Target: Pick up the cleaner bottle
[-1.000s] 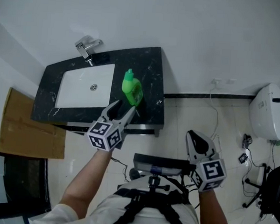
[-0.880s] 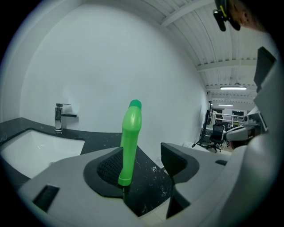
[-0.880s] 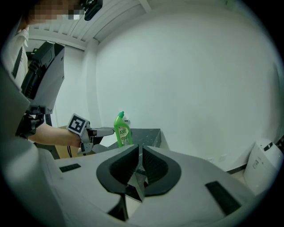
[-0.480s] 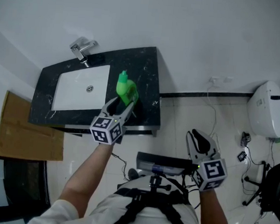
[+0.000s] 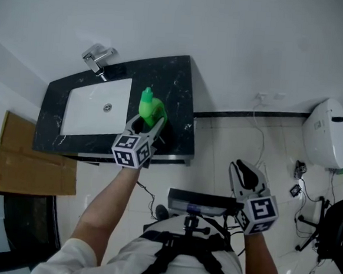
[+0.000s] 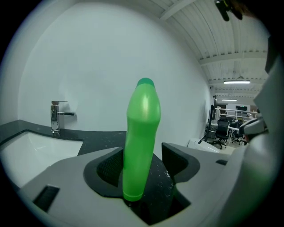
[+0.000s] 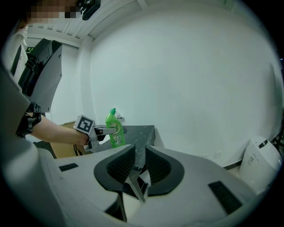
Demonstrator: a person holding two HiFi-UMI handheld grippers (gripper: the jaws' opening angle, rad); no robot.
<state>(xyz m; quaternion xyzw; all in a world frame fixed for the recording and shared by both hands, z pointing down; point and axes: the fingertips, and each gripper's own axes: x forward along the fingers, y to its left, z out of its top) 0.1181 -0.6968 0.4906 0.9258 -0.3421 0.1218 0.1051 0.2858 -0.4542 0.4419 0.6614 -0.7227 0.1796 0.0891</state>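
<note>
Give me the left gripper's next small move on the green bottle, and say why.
Probably close the left gripper on the cleaner bottle. The bottle stands upright on the black counter, between the open jaws, close to one pad with a gap at the other. No further reach seems needed, and a grip has to come before any lift.

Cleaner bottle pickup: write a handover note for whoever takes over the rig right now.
Left tool: jaws apart around the green cleaner bottle; a gap shows on its right side, so no grip yet.
Right tool: empty, jaws slightly apart and have just been opening; held low near the person's waist, away from the counter.
Bottle: upright on the black counter, right of the sink basin.
Done: left tool is lined up on the bottle.
Left: close on the bottle and lift it.
</note>
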